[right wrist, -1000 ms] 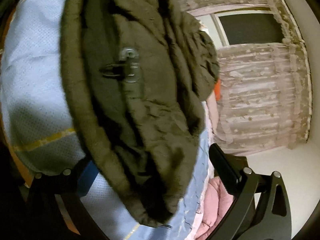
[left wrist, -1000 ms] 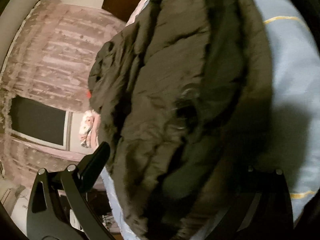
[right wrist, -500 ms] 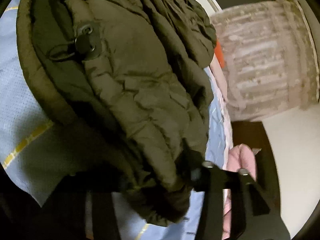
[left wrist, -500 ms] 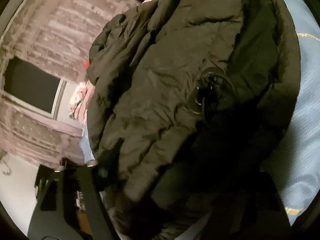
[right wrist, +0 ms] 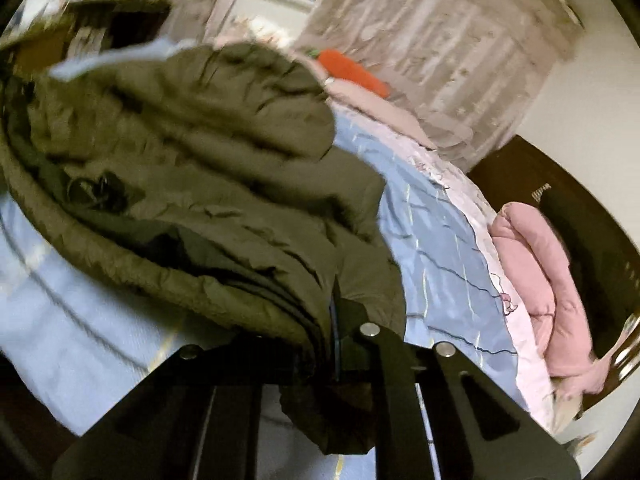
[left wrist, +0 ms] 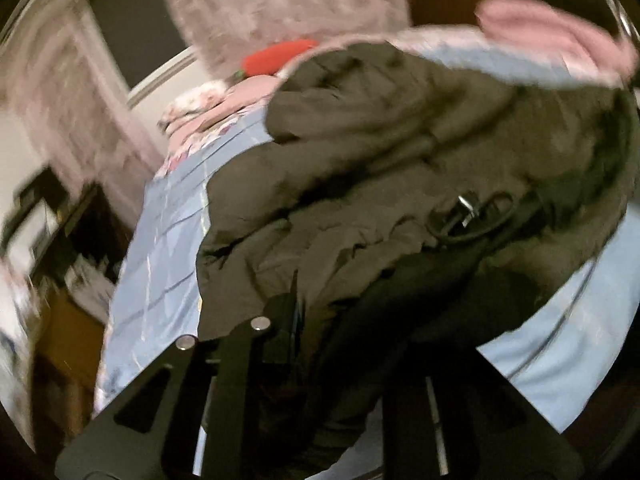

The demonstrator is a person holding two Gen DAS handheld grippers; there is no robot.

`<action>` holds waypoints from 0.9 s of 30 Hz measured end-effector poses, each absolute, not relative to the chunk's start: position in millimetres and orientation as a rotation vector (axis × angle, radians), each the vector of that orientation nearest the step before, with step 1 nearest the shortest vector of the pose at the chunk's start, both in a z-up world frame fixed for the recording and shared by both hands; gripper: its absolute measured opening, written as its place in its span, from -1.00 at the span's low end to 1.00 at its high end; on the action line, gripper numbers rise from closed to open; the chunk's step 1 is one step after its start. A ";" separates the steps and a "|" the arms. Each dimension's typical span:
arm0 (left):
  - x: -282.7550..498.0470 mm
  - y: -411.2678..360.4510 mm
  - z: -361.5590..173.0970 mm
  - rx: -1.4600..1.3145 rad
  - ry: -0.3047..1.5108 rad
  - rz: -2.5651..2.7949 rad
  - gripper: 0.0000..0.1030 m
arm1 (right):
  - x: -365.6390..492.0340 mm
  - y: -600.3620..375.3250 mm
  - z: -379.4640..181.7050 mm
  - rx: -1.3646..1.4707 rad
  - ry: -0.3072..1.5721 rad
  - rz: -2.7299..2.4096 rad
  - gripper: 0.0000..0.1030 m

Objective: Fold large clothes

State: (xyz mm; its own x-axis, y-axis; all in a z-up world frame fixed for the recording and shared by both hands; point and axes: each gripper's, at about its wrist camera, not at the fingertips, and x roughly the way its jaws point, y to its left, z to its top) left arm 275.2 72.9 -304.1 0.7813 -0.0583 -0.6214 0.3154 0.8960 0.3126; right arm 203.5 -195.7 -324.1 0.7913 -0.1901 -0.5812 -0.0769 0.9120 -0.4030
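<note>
Fold under way, not finished. The olive padded jacket [left wrist: 400,184] lies bunched on the bed [left wrist: 160,248], its blue sheet showing on both sides.

Left tool [left wrist: 296,320]: jaws have just been closing and now pinch the jacket's near hem, cloth plainly between them. Right tool [right wrist: 334,332]: same, jaws just closed in on the near edge, several layers of cloth clamped between them. Both views blurred.

Judgement: both near corners are gripped and the hem looks lifted off the sheet, so this reads as the start of a fold carrying the near edge over the body. Laying it down and squaring up are left.

Jacket: thick, quilted, crumpled in soft ridges, dark lining showing at the near edge. A black buckle with cord loop [left wrist: 468,212] sits mid-body. Bulky; likely to spring back.
</note>
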 end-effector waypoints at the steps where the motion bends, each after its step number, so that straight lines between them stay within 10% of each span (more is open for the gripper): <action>1: 277.1 74.2 -297.8 0.387 0.642 -0.201 -0.68 | 205.6 -197.1 -317.8 -0.404 0.646 -0.066 -0.78; 27: 574.8 64.0 -235.2 0.176 0.629 -0.100 -0.66 | 501.6 -242.7 -249.8 -0.143 0.492 -0.098 -0.78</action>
